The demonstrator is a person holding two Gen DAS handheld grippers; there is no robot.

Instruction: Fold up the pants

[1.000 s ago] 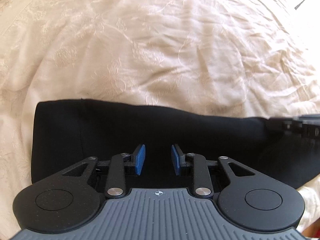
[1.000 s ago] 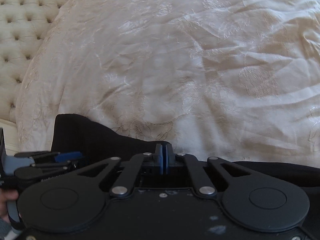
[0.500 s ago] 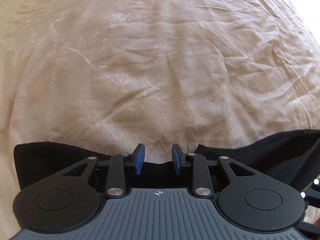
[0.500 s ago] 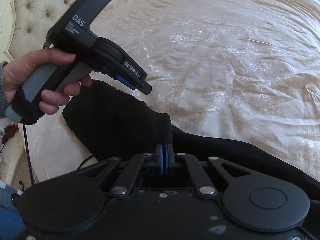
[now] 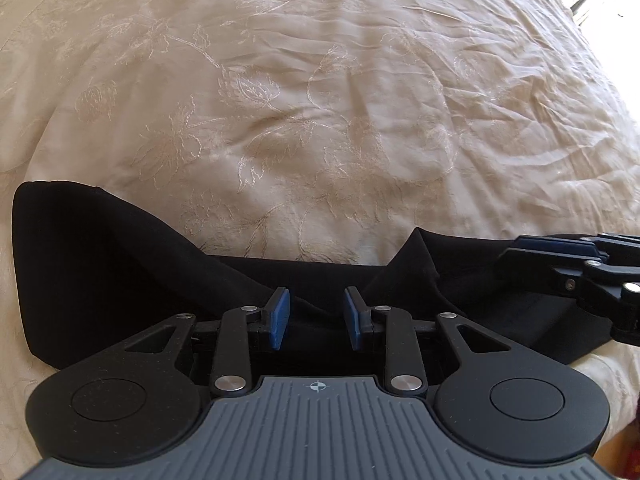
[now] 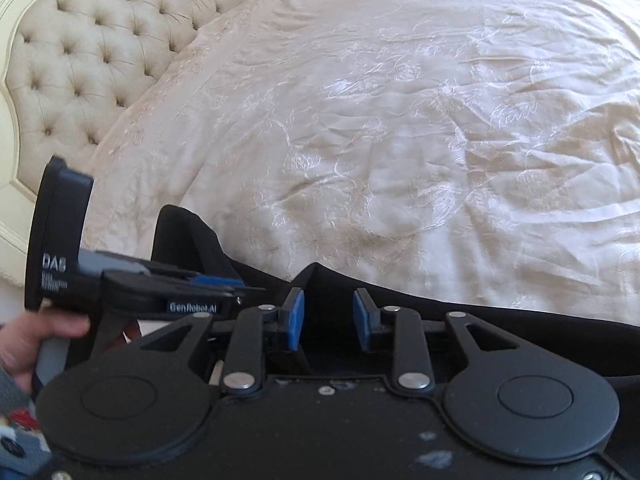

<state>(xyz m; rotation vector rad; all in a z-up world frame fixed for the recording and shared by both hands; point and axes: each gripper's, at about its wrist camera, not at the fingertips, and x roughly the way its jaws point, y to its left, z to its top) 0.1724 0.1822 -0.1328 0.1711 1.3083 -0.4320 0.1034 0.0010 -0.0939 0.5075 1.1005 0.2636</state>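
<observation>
Black pants lie bunched along the near edge of a cream embroidered bedspread. My left gripper points down over them, its blue pads apart and not pressing on the cloth showing in the gap. My right gripper is over the pants further right. Its jaws are opening, and a raised fold of cloth stands just past the pads, untouched. Each gripper shows in the other's view: the right gripper at the right edge, the left gripper low at the left, held in a person's hand.
A tufted cream headboard with a carved frame stands at the far left of the right wrist view. The bedspread stretches wide and wrinkled beyond the pants. The bed's edge lies just below both grippers.
The right jaws were shut on the pants fold and now stand apart. The left gripper, held up over the pants half a second ago, has come back down low beside the right gripper.
</observation>
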